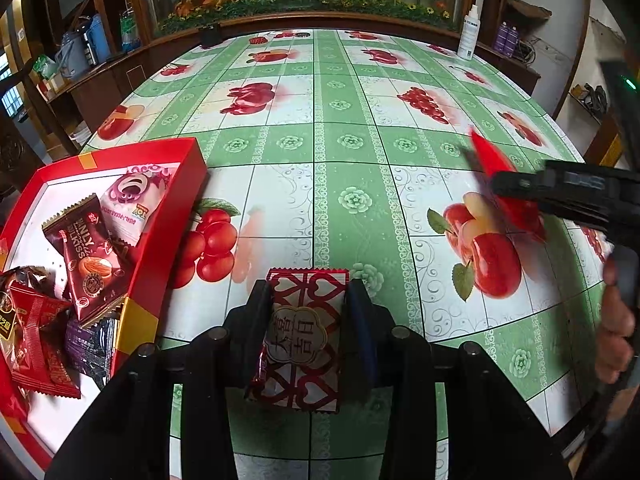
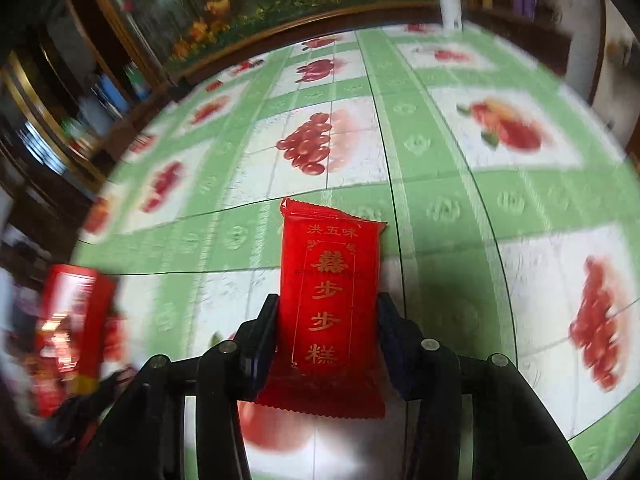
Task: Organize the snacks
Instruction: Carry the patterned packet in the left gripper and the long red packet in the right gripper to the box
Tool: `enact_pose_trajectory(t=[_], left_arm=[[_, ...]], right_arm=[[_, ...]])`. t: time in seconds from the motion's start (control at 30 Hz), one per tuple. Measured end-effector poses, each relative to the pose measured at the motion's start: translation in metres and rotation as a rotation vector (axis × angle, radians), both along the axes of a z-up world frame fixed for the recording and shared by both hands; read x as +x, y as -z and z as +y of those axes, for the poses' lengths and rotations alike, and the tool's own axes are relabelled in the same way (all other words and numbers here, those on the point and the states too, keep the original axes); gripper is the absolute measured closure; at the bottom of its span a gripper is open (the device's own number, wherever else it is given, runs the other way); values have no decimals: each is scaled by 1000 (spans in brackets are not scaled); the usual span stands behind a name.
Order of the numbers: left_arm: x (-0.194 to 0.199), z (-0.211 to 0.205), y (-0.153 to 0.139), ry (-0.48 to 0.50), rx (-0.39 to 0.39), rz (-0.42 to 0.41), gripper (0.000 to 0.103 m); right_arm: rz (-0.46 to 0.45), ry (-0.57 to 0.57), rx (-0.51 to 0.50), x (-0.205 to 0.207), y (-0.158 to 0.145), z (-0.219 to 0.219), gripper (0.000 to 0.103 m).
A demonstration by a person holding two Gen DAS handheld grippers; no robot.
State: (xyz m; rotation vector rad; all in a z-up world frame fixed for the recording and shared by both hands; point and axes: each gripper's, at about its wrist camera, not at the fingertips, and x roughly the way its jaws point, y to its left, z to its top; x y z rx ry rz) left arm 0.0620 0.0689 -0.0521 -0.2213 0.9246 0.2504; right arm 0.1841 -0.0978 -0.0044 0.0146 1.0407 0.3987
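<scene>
Red box (image 1: 160, 240) holds several wrapped snacks; left jaws clamp heart-patterned packet (image 1: 306, 328), right jaws clamp red packet (image 2: 330, 300).

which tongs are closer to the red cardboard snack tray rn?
Left. The left tongs hold a heart-patterned packet just right of the red cardboard snack tray; the right tongs, gripping a red packet, are across the table.

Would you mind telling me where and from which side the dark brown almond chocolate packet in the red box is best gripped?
Grip the almond chocolate packet by its upper crimped end, coming from above. It lies flat, propped on other wrappers, near the red box wall, so a side approach looks blocked. Both jaws are full: the left gripper holds the heart-patterned packet, the right gripper the red cake packet.
</scene>
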Motion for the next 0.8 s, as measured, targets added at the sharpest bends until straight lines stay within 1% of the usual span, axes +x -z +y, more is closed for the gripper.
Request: enact_pose_trajectory(t=[0.1, 0.2, 0.3, 0.4, 0.53, 0.63, 0.8], left_arm=[[0, 0, -5, -12, 20, -11, 66], [-4, -1, -15, -33, 62, -39, 66], [-8, -1, -26, -49, 93, -67, 66], [-14, -1, -38, -68, 140, -104, 66], [-22, 3, -50, -91, 162, -137, 66], [-27, 8, -59, -112, 181, -160, 66], [-38, 26, -69, -162, 194, -194, 66]], right_arm=[[17, -20, 102, -5, -7, -23, 55], [12, -62, 216, -15, -19, -38, 55], [10, -105, 289, -20, -28, -44, 55], [-6, -137, 305, -24, -34, -41, 55], [-9, -177, 320, -32, -37, -30, 55], [-14, -204, 314, -39, -39, -19, 55], [-24, -269, 311, -49, -45, 5, 55]])
